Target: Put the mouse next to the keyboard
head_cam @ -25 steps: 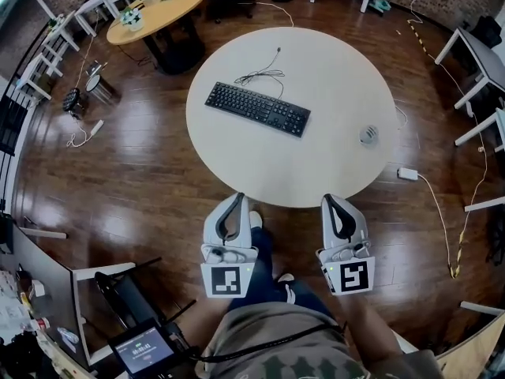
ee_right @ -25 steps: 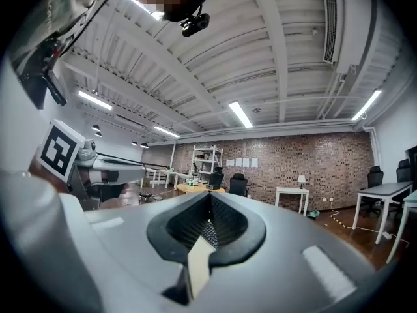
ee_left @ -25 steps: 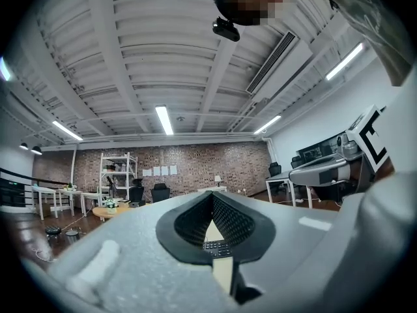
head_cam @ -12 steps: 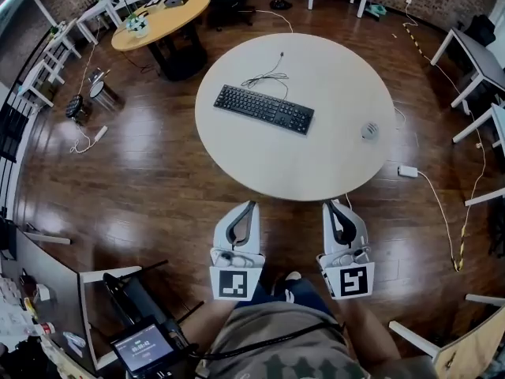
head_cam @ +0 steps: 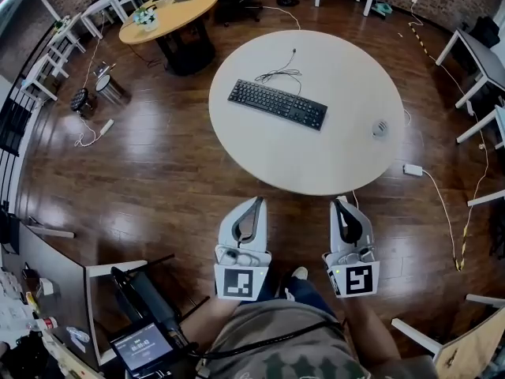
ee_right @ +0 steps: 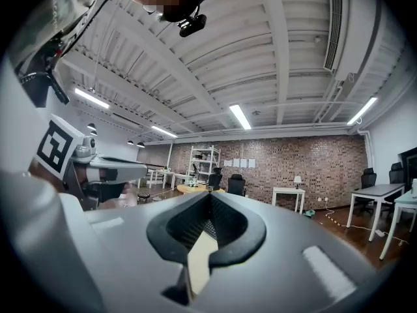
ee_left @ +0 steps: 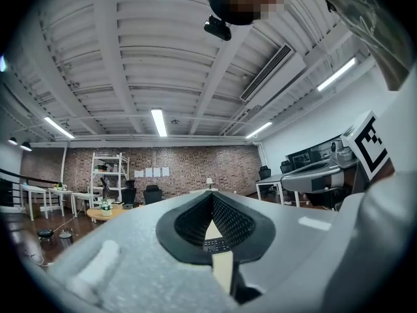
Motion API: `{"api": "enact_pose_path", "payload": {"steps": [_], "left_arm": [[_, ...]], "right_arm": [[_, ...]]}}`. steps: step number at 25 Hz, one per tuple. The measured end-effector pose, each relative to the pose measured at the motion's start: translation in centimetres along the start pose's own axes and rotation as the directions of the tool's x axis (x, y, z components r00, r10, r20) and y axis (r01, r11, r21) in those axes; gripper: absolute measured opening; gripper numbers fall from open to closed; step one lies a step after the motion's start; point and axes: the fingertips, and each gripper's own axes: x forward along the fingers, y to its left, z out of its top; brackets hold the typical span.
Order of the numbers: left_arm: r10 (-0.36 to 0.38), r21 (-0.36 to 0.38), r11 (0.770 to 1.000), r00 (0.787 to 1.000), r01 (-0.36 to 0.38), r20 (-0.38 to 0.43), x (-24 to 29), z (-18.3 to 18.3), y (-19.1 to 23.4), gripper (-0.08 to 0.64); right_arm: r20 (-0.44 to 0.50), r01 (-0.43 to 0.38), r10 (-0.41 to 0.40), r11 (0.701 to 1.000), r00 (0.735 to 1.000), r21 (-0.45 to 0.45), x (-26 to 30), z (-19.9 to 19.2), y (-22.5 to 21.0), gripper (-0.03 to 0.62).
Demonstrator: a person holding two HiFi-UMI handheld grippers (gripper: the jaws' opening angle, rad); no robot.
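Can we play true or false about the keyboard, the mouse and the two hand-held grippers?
1. The keyboard lies on the round table. True.
2. The mouse sits right next to the keyboard. False: it lies well apart from it, near the table's right edge.
3. The left hand-held gripper and the right hand-held gripper are both shut with nothing in them. True.
4. One hand-held gripper is touching the keyboard. False: both are held side by side in front of the table's near edge, far from the keyboard.
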Motion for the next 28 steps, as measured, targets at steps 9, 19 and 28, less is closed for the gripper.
{"api": "enact_pose_path", "payload": {"steps": [9,19,28], "left_arm": [[0.029,-0.014,0.999,1.0,-0.029,0.012,-1.9,0.8,-0.2,0.001],[0.023,-0.01,1.0,1.0,-0.023,0.011,-3.7,1.6,-1.5,0.002],[0.029,0.014,0.999,1.0,-0.029,0.0,-4.5,1.5,-2.3,0.0]], "right_arm": [[0.025,-0.017,0.017,1.0,1.0,-0.022,-1.2,1.0,1.1,0.005],[0.024,-0.01,0.01,1.0,1.0,-0.002,-3.4,1.5,1.6,0.005],[0.025,-0.021,0.021,1.0,0.999,-0.002,-4.4,1.6,1.6,0.005]]}}
